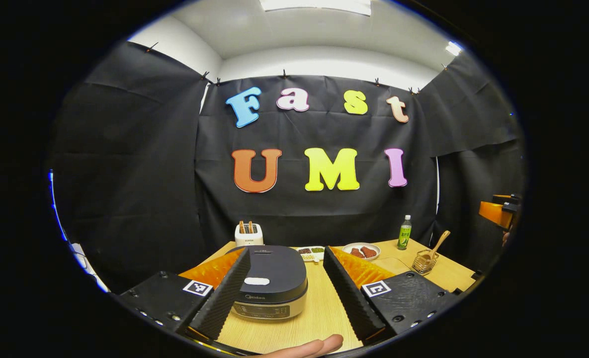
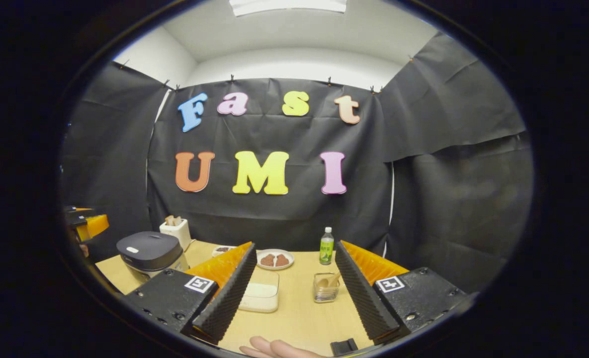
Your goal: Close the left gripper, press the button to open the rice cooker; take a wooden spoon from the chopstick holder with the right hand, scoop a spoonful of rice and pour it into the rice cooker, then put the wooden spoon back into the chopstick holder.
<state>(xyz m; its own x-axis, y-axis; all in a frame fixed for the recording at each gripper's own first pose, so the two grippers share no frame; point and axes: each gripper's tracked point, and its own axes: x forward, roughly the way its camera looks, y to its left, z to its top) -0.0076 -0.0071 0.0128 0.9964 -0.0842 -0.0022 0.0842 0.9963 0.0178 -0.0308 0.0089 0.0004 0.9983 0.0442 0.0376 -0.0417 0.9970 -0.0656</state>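
The dark rice cooker (image 1: 269, 288) stands with its lid down on the wooden table (image 1: 319, 318), its pale lid button (image 1: 257, 281) facing up. My left gripper (image 1: 287, 325) is open just in front of it, one finger on each side of the cooker. In the right gripper view the cooker (image 2: 150, 253) is at the left. The wire chopstick holder (image 2: 325, 287) with the wooden spoon (image 2: 328, 281) stands ahead of my open right gripper (image 2: 294, 325). A clear box of rice (image 2: 260, 293) lies by its left finger. The spoon (image 1: 438, 245) leans in the holder (image 1: 425, 262) at the right.
A white toaster (image 1: 249, 234), a small divided dish (image 1: 311, 253), a plate with brown food (image 1: 361, 251) and a green bottle (image 1: 404, 232) line the table's back edge. A person's fingers (image 1: 309, 347) show at the bottom. The other gripper (image 1: 498, 211) hangs at the far right.
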